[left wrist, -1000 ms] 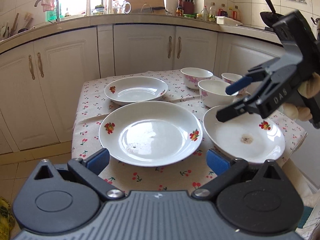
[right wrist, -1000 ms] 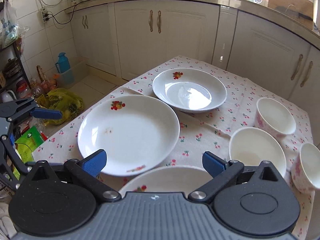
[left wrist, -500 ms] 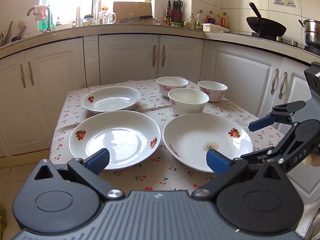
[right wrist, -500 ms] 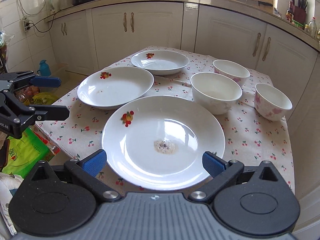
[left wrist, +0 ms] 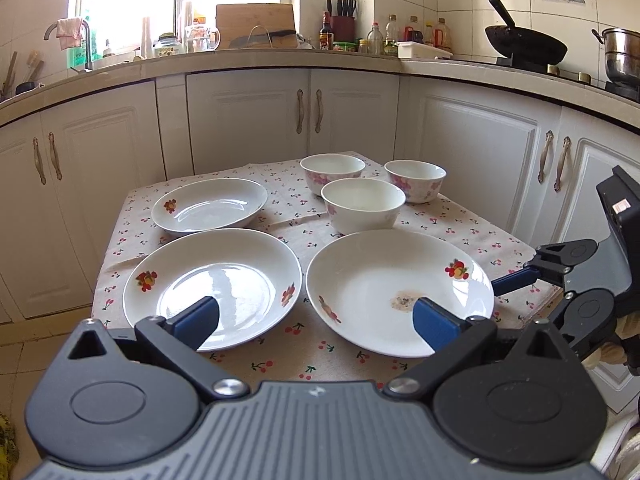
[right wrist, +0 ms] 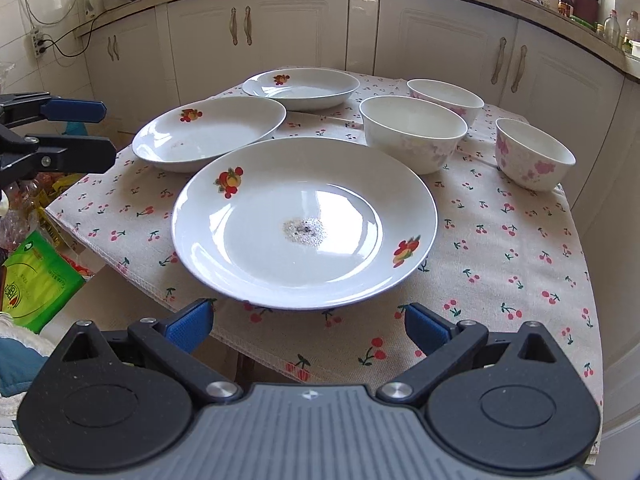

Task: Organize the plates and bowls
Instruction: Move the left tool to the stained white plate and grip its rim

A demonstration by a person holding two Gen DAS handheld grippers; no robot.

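Honestly you haven't really started: all three white fruit-print plates, including the speckled one (right wrist: 304, 224) nearest you, and the three white bowls (right wrist: 412, 136) sit separate on the cherry-cloth table (right wrist: 520, 248), with your left gripper (left wrist: 316, 320) and right gripper (right wrist: 308, 320) both wide apart, holding nothing.

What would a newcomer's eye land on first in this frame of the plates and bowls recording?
Probably the stained plate, nearest the right gripper, with a greyish smudge at its centre. Behind it lie two clean plates toward the left side, and three bowls cluster at the right, all on the cherry-print tablecloth. Both grippers are open and hold nothing; the left gripper hangs short of the table edge.
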